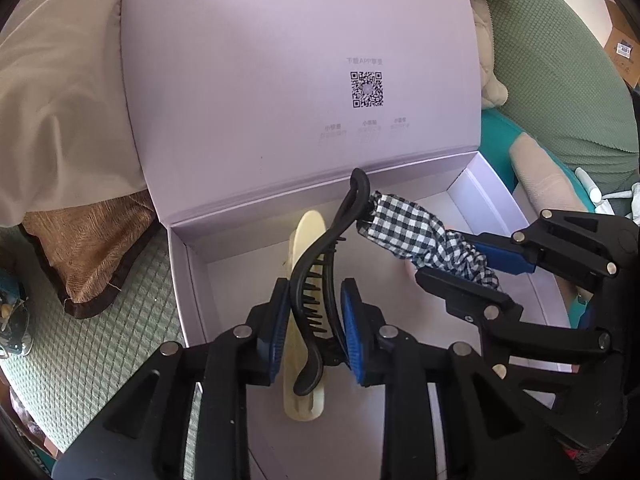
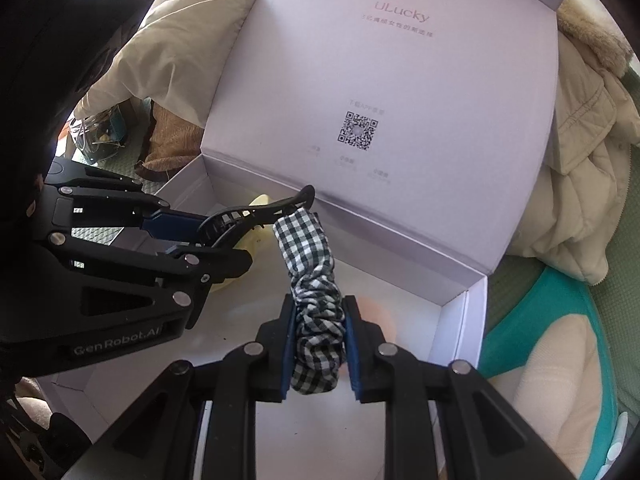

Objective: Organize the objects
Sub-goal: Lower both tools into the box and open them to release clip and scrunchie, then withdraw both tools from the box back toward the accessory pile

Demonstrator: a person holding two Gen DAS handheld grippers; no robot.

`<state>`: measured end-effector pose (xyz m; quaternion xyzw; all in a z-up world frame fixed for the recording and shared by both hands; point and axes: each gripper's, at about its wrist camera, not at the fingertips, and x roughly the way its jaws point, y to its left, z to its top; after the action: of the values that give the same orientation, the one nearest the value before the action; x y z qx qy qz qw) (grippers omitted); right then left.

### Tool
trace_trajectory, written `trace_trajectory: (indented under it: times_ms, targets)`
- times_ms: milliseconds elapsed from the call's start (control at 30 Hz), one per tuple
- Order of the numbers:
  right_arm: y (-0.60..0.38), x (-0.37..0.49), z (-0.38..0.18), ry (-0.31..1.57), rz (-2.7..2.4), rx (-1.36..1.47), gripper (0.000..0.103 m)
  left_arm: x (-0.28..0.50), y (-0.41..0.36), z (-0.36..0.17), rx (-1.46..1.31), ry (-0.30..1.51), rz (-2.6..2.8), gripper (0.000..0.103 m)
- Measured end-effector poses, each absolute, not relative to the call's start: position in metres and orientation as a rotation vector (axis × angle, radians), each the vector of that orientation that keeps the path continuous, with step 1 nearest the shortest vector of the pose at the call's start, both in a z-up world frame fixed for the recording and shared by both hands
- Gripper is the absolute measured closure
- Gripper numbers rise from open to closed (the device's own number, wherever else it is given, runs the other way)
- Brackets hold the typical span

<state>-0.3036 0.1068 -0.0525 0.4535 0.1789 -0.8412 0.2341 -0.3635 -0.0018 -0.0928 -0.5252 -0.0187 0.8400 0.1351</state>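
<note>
With the left hand-held gripper (image 1: 316, 332) clamped on the black hair claw (image 1: 320, 264) and the right hand-held gripper (image 2: 320, 348) clamped on the checked scrunchie (image 2: 316, 304), lower both to bare floor of the lilac box (image 1: 180, 248) at lower centre, clear of the cream clip (image 1: 304, 240), before letting go.

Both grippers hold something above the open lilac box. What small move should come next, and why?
Probably open the left gripper a little to drop the black plastic claw hair clip. It already hangs inside the open lilac cardboard box, just over the cream hair clip. The right gripper can then release the black-and-white checked fabric scrunchie.
</note>
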Motion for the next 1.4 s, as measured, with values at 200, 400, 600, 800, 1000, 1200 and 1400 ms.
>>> trace_trajectory:
  times_ms: [200,400,600,800,1000,1200,1400]
  targets:
    - [0.107,-0.303,-0.054,0.53,-2.316,1.265,0.069,-0.362,0.0,-0.094,-1.563,-0.078,2.41,0.074]
    - [0.107,-0.298,-0.049,0.537,-2.318,1.261,0.065,-0.355,0.003,-0.088,-1.553,-0.076,2.423,0.072]
    - [0.107,-0.288,-0.038,0.559,-2.332,1.244,0.065,-0.345,0.009,-0.074,-1.524,-0.042,2.453,0.07]
    - [0.111,-0.281,-0.023,0.554,-2.35,1.219,0.065,-0.341,0.007,-0.059,-1.493,-0.062,2.448,0.07]
    - [0.109,-0.267,-0.003,0.56,-2.385,1.18,0.065,-0.328,-0.01,-0.025,-1.449,-0.049,2.484,0.07]
    - [0.119,-0.256,0.023,0.551,-2.424,1.134,0.065,-0.315,-0.021,0.007,-1.392,-0.04,2.53,0.063]
    - [0.123,-0.242,0.043,0.528,-2.464,1.09,0.065,-0.295,-0.025,0.034,-1.341,-0.028,2.572,0.058]
